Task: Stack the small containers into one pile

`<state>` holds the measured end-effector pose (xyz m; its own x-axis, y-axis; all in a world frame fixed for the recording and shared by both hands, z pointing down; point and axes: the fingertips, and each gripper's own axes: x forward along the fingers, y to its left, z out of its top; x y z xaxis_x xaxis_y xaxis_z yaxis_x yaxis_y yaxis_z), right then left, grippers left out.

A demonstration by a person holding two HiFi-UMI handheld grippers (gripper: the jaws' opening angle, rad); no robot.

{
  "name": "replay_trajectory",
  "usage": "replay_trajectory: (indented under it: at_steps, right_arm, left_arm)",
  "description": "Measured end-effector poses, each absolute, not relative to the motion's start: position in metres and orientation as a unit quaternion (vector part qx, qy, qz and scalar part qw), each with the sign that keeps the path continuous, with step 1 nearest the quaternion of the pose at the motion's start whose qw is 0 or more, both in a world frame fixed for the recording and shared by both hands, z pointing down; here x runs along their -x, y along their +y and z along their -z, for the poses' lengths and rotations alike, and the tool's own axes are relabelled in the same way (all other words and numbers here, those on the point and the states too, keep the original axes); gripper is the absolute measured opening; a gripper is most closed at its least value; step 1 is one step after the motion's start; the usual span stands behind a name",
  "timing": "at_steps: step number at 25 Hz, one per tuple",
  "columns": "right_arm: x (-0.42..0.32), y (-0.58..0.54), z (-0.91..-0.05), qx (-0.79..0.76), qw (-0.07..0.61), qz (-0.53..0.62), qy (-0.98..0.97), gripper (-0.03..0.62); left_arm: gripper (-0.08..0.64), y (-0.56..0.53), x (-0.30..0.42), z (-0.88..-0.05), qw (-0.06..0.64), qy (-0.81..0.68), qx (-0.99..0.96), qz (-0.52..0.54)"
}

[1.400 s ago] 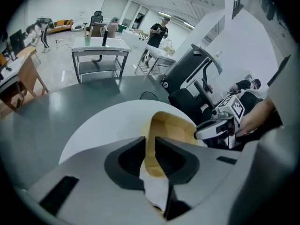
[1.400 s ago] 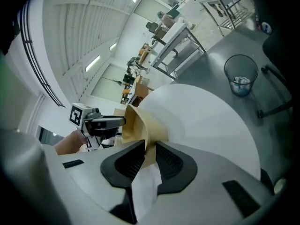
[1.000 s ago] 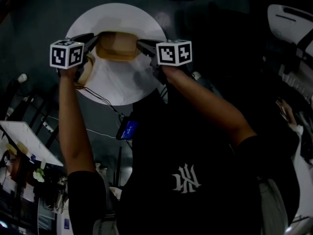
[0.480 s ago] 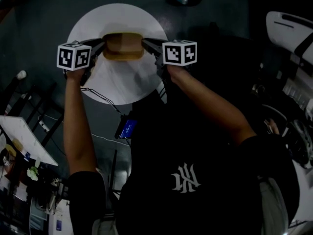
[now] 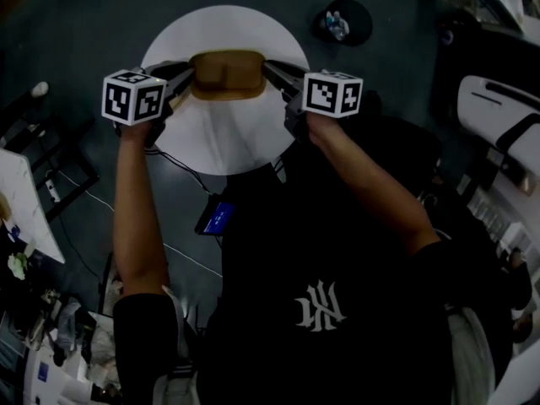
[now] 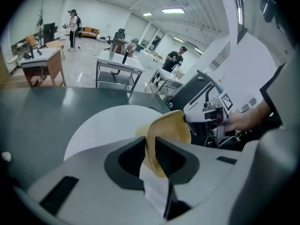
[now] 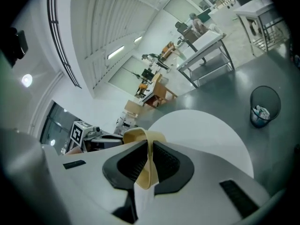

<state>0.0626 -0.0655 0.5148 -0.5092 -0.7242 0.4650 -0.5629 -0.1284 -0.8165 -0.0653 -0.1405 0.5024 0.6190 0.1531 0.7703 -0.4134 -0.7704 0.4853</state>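
Head view: left gripper (image 5: 187,74) and right gripper (image 5: 272,67), jaws just closing in, each pinch a rim of the tan container (image 5: 226,72) over the white table (image 5: 228,142). Looks like the carrying step; next, lower it level.

A big open lab hall: strip lights (image 6: 173,11) top centre of the left gripper view, steel-legged benches (image 6: 117,64) below them, a desk (image 6: 44,60) at left, people (image 6: 73,22) standing, a bin (image 7: 265,106) at the right gripper view's right.
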Motion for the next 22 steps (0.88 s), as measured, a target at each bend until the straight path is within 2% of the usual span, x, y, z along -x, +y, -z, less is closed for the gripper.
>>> replay_trajectory:
  at_steps: [12,22]
  right_arm:
    - [0.004,-0.126,-0.487,0.417,0.004,0.527,0.74,0.06]
    - [0.06,-0.158,-0.49,0.378,-0.05,0.499,0.778,0.06]
  left_arm:
    - [0.066,-0.151,0.153,-0.48,0.36,-0.184,-0.842,-0.358]
    - [0.066,-0.148,0.212,-0.499,0.4,-0.236,-0.825,-0.322]
